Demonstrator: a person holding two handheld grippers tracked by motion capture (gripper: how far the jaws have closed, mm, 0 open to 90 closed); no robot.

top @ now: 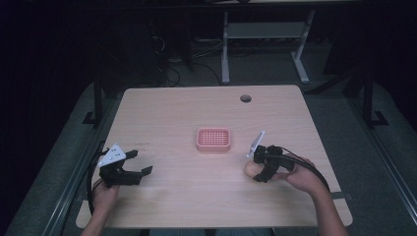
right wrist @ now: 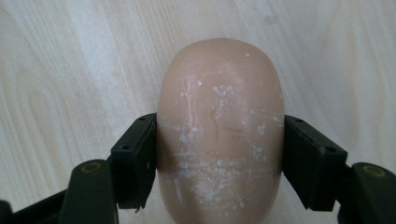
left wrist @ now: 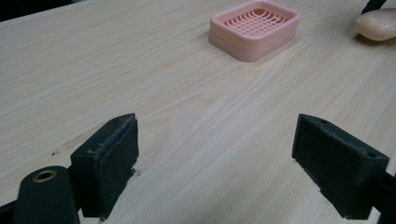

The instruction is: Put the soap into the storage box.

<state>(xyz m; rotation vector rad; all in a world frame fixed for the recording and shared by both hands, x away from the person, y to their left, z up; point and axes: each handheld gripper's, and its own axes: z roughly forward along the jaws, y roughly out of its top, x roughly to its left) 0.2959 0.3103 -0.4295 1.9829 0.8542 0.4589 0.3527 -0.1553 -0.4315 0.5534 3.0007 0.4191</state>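
A pink slotted soap dish (top: 213,139) sits near the middle of the wooden table (top: 187,113). It appears again in the left gripper view as the soap dish (left wrist: 254,28), far ahead. A pale peach bar of soap (right wrist: 219,130) lies on the table with my right gripper (right wrist: 219,156) shut on its sides. In the high view the soap (top: 252,168) peeks out left of the right gripper (top: 259,172), just right of the dish. My left gripper (top: 138,164) rests at the table's front left, open, with bare wood between its pads (left wrist: 112,161).
A round cable hole (top: 245,98) is at the table's far right. Beyond the table stand white desk legs (top: 225,49) and cables on a dark floor. Bare wood lies between the two grippers.
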